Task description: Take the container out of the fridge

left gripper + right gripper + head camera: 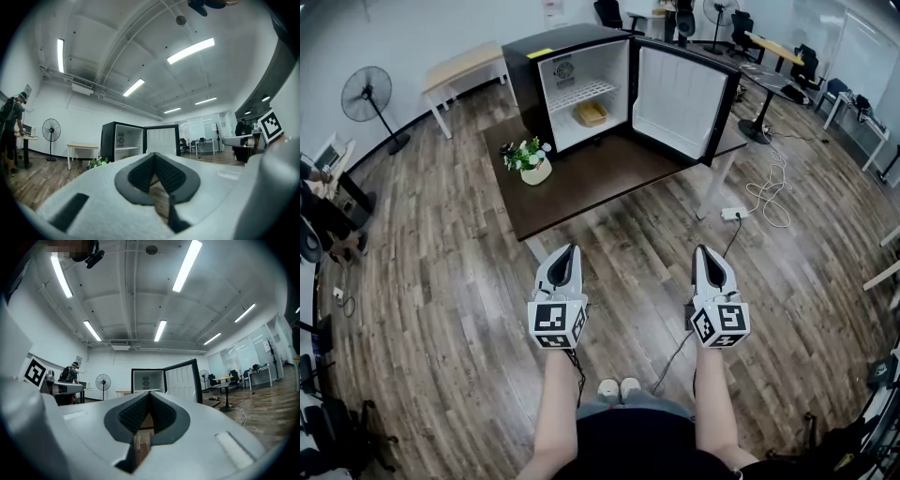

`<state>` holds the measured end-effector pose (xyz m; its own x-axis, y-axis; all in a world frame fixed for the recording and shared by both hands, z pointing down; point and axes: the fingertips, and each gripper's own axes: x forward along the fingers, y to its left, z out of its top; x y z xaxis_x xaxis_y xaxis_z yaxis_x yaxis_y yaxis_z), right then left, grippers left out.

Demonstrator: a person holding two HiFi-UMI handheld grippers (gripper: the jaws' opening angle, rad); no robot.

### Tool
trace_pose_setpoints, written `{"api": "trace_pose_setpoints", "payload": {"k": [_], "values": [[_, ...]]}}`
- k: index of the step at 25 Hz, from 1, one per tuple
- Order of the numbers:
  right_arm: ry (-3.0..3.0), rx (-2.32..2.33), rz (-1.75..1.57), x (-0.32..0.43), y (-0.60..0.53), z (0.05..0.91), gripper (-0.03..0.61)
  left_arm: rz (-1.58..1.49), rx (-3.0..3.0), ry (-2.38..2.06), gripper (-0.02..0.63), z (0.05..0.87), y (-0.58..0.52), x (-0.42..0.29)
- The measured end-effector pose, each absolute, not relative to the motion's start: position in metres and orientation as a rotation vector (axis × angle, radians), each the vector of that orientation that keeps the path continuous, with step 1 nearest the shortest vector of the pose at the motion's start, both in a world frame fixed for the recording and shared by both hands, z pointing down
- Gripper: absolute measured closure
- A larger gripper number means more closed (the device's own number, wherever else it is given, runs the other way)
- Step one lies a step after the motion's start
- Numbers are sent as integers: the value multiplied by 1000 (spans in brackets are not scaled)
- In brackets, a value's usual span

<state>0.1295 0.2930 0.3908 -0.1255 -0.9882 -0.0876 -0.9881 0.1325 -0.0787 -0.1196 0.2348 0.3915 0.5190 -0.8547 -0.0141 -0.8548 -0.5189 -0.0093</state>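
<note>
A black mini fridge [525,75] stands on a dark brown table [600,183], its door [680,98] swung open to the right. On the fridge floor, under a white wire shelf, lies a yellowish container [592,113]. My left gripper [573,247] and right gripper [702,249] hang side by side over the wood floor, well short of the table. Both are shut with nothing in them. The fridge [123,142] is far off in the left gripper view, and the fridge [147,380] shows small in the right gripper view too.
A potted plant [531,161] stands on the table left of the fridge. A power strip and white cable [759,199] lie on the floor right of the table. A standing fan [370,98] is at the left; a person [323,220] stands at the left edge; desks and chairs fill the far right.
</note>
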Motion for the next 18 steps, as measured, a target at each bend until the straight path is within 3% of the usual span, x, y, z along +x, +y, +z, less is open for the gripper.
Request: {"api": "trace_pose_setpoints", "payload": {"k": [18], "values": [[2243,-2030,-15,106,280,396,571,-1,-2758,1499,609,400,219,-142]]}}
